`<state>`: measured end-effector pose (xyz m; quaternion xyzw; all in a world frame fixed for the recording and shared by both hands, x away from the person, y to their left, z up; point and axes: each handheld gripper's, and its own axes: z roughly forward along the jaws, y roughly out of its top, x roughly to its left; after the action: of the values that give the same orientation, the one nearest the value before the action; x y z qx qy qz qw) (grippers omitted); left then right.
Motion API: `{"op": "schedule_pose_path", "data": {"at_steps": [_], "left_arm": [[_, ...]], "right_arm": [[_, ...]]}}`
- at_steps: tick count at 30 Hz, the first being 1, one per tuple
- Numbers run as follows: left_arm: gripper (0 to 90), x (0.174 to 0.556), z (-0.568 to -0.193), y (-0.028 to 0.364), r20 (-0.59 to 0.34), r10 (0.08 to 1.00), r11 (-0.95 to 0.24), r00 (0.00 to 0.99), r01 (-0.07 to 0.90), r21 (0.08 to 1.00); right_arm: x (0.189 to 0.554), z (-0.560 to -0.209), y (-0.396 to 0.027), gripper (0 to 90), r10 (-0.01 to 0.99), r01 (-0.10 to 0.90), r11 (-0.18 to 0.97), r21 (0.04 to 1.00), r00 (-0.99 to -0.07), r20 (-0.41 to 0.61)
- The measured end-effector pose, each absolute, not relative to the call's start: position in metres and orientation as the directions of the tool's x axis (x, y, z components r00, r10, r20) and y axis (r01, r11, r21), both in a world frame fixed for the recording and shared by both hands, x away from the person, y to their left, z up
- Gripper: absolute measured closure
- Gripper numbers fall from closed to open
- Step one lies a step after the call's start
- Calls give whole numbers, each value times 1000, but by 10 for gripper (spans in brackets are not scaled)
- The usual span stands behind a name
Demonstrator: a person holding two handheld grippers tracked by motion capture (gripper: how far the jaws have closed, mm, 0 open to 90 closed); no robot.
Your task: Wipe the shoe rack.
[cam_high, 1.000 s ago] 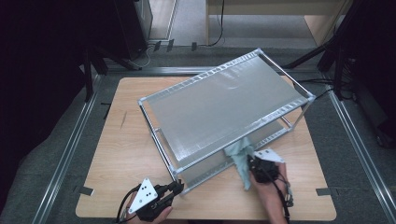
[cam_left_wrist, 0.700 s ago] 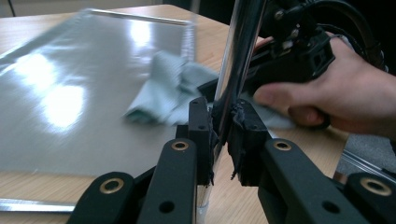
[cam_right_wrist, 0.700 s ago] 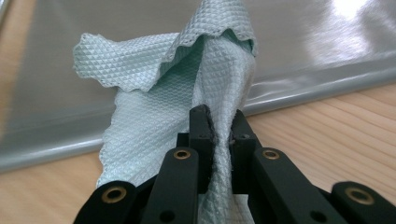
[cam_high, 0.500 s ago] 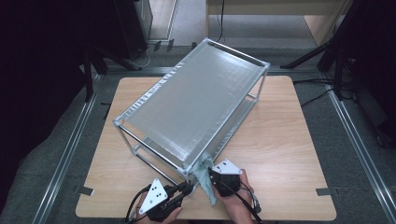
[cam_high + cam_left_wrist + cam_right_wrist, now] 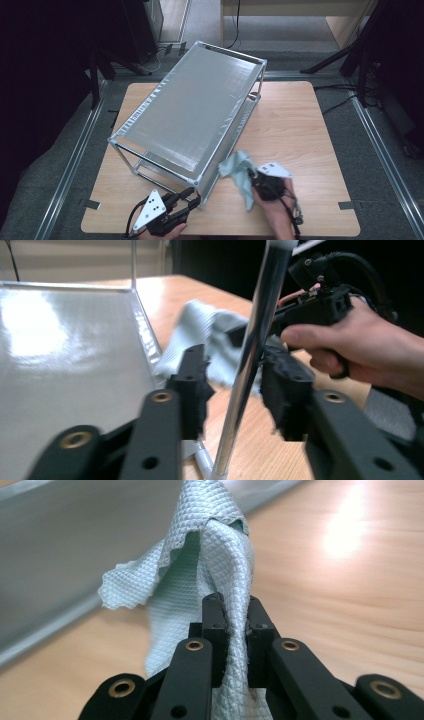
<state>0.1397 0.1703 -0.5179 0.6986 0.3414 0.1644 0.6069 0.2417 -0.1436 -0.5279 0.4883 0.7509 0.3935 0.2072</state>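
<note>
**Rack and cloth on a wooden surface**

Wooden surface (image 5: 300, 130) on grey carpet, with dark room edges. A metal rack (image 5: 190, 110) stands on it askew. The left gripper (image 5: 235, 390) has just been opening; its jaws flank the rack's corner post (image 5: 252, 350) without pressing. The right gripper (image 5: 232, 615) pinches a pale green cloth (image 5: 200, 565) beside the rack.
</note>
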Motion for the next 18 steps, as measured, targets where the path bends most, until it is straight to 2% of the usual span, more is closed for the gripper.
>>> {"op": "schedule_pose_path", "data": {"at_steps": [4, 7, 8, 10, 13, 18], "left_arm": [[519, 133, -517, 190, -182, 684, -30, 707, 276, 961], [495, 128, -519, 208, -150, 729, -45, 668, 265, 963], [489, 128, -519, 215, -154, 746, -34, 648, 268, 963], [480, 129, -520, 232, -175, 778, -2, 603, 281, 960], [469, 134, -522, 259, -178, 834, 25, 522, 288, 957], [458, 145, -525, 298, -153, 898, 32, 412, 285, 958]], "right_arm": [[257, -520, -197, 835, 965, 560, 129, 818, -262, 28], [268, -519, -221, 808, 988, 540, 115, 834, -145, -43], [270, -519, -226, 763, 991, 537, 108, 837, -122, -49], [274, -518, -234, 592, 995, 532, 92, 842, -90, -52], [271, -510, -234, 429, 993, 526, 80, 847, -114, -23], [249, -497, -217, 278, 975, 483, 150, 863, -216, -48]]}}
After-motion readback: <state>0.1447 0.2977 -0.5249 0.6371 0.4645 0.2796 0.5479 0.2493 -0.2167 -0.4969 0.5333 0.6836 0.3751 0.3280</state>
